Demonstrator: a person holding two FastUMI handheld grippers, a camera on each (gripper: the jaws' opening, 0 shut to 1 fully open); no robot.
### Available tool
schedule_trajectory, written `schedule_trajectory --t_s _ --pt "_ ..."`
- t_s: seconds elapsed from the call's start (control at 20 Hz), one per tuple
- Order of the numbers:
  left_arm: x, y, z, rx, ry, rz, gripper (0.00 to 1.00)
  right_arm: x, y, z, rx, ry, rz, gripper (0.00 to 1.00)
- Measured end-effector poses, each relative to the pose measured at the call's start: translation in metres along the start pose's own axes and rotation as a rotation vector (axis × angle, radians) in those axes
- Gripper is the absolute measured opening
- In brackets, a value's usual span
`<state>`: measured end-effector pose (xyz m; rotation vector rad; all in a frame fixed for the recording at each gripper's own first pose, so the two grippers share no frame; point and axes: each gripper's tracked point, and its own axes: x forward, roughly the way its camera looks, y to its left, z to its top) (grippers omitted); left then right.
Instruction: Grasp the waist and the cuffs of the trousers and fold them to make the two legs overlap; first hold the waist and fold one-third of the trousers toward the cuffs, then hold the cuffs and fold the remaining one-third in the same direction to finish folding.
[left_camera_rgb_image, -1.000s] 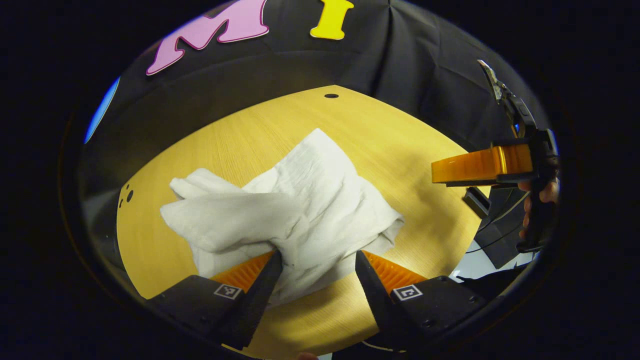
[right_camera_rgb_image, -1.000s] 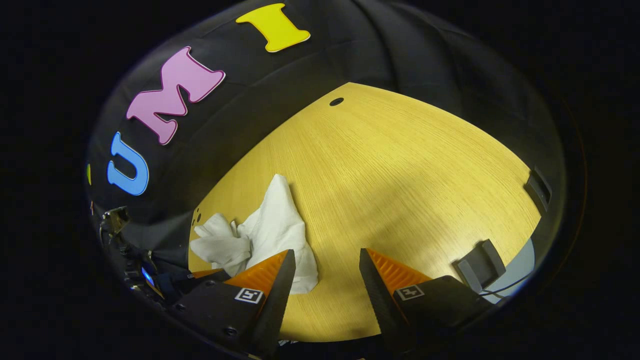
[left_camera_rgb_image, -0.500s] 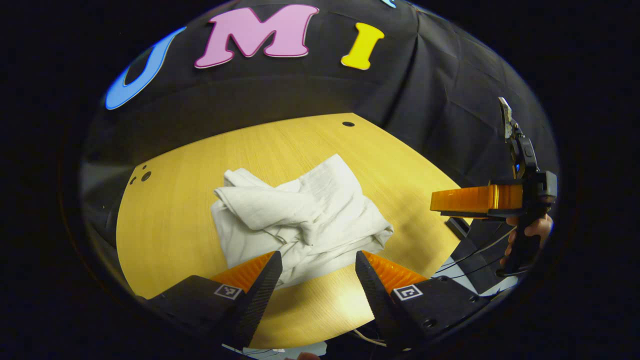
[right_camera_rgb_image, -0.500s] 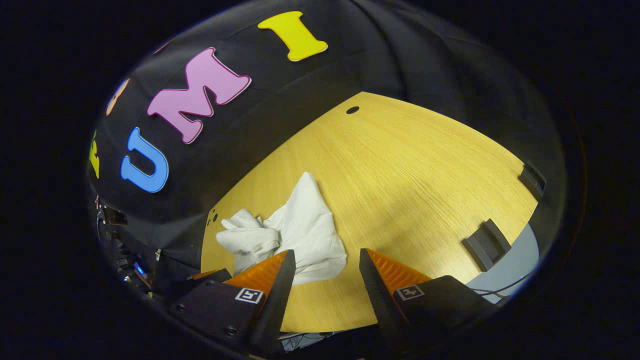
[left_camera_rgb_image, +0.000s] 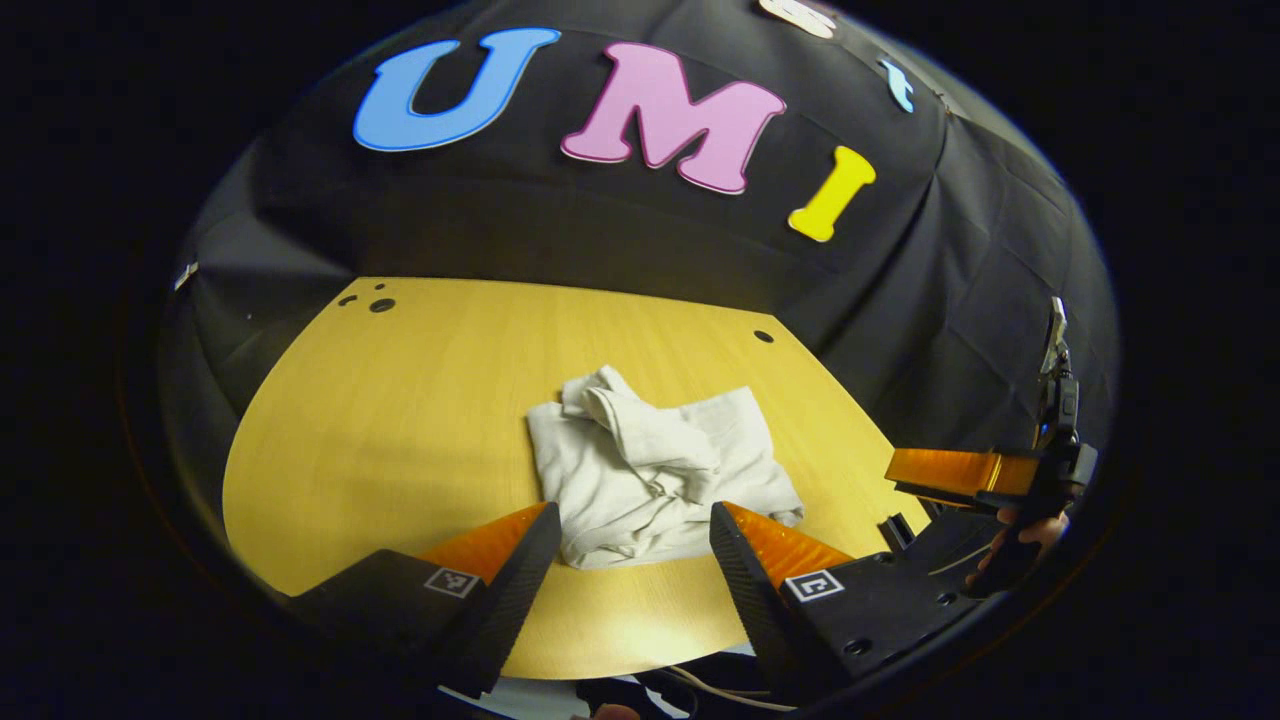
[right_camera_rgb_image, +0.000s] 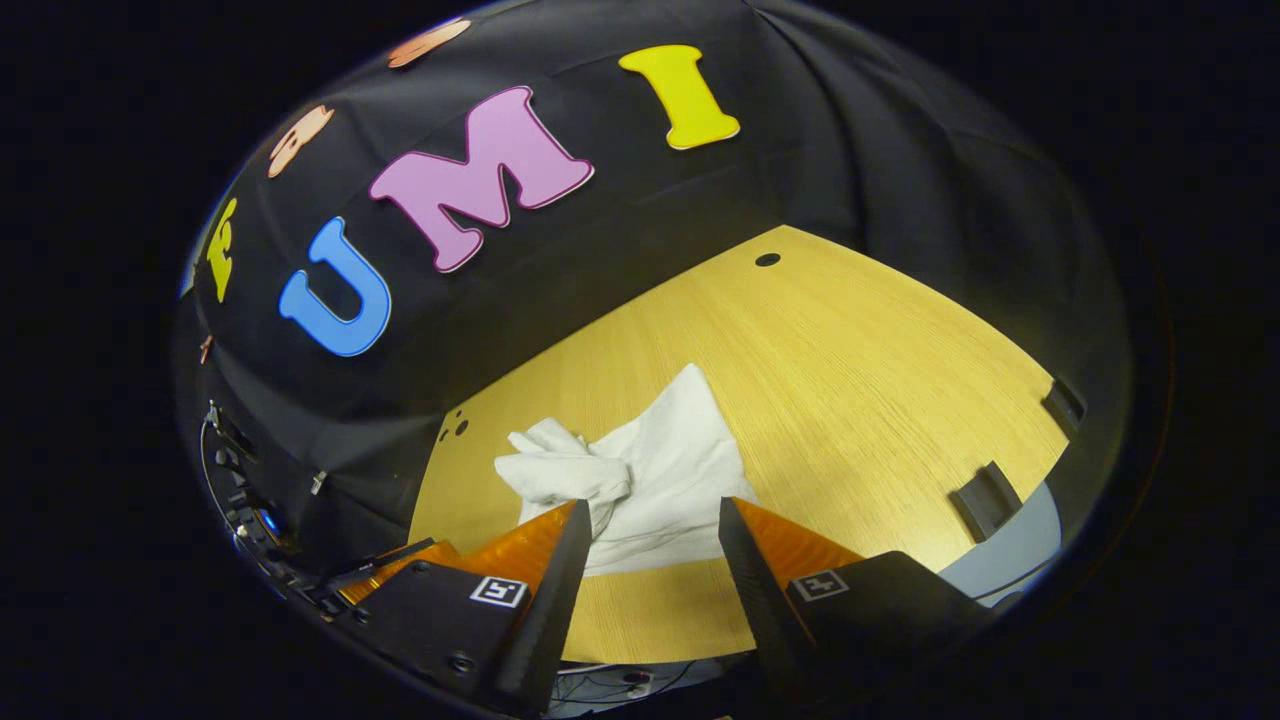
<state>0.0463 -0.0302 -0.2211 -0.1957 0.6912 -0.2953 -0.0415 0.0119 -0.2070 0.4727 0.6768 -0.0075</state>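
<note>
Just beyond the left hand-held gripper (left_camera_rgb_image: 630, 525), spread wide and empty: white trousers (left_camera_rgb_image: 655, 470), soft, crumpled, bunched mid-counter (left_camera_rgb_image: 400, 400) on pale wood grain. Further right, the right hand-held gripper (right_camera_rgb_image: 648, 522), likewise wide, gripping nothing, above the near edge.

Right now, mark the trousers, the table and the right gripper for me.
trousers (left_camera_rgb_image: 655, 470): left gripper view, on the rumpled middle of the white heap.
table (left_camera_rgb_image: 400, 400): left gripper view, on bare wood left of the heap.
right gripper (right_camera_rgb_image: 648, 560): right gripper view, midway between its open fingertips.
</note>
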Motion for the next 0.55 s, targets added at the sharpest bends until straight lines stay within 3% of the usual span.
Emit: schedule_trajectory --t_s 0.3,0.55 --pt "-0.025 0.038 0.001 -0.059 -0.038 0.078 0.95 0.005 0.025 -0.011 -0.035 0.028 0.032 0.80" --pt "-0.032 0.046 0.001 -0.066 -0.037 0.131 0.95 0.015 0.017 -0.014 -0.073 0.086 0.034 0.81"
